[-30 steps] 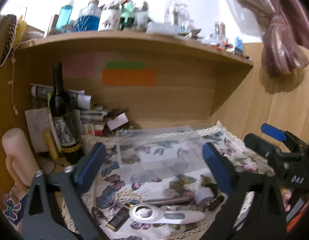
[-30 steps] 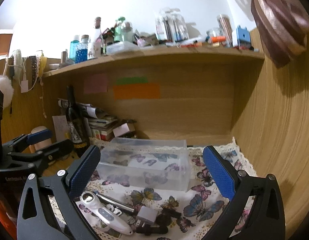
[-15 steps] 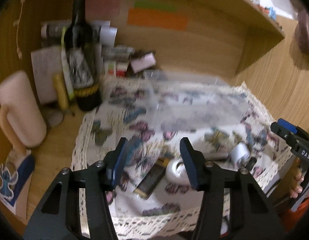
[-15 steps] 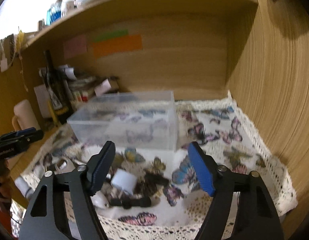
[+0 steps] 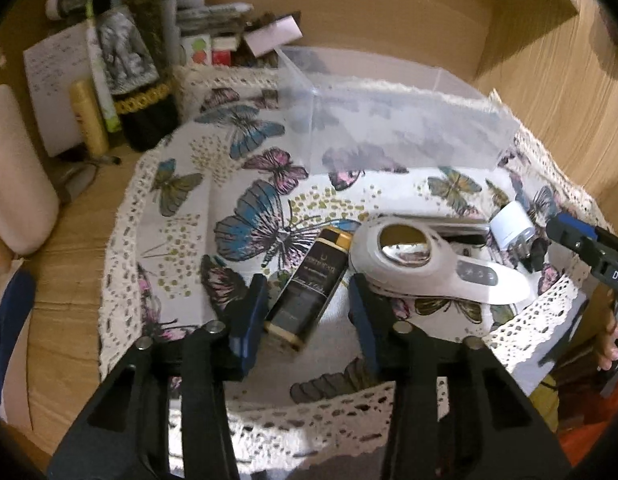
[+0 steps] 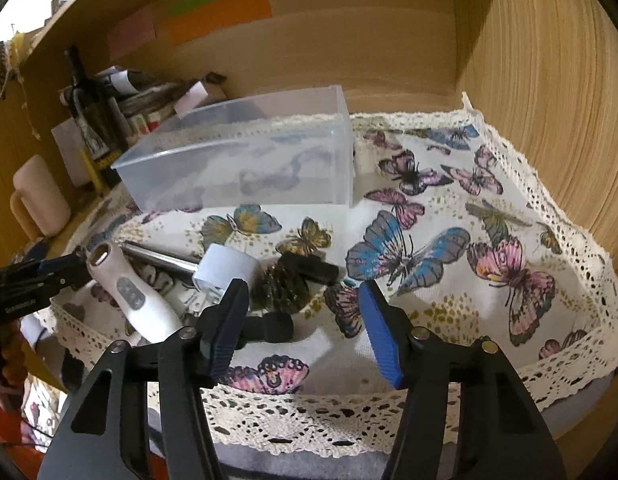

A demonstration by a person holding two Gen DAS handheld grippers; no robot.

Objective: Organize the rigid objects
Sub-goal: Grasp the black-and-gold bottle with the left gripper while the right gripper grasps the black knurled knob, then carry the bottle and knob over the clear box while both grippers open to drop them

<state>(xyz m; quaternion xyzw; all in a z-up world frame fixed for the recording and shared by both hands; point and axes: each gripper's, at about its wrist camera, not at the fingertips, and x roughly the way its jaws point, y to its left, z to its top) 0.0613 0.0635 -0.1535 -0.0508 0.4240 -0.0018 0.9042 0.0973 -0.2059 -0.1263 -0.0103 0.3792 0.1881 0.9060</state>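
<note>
Open butterfly cloth [image 6: 489, 240] lies to the right, between the clear bin [image 6: 249, 160] and the wooden side wall [image 6: 549, 100]. Near left is crowded: white handheld device [image 5: 429, 264], white plug [image 6: 225, 270], dark clip [image 6: 313, 270]. The wine bottle [image 5: 141, 80] blocks far left.

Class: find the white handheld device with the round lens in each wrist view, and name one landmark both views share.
Left wrist: white handheld device lies right of centre, beside the black-and-gold box.
Right wrist: same device, lower left.
Shared landmark: clear plastic bin behind it.
</note>
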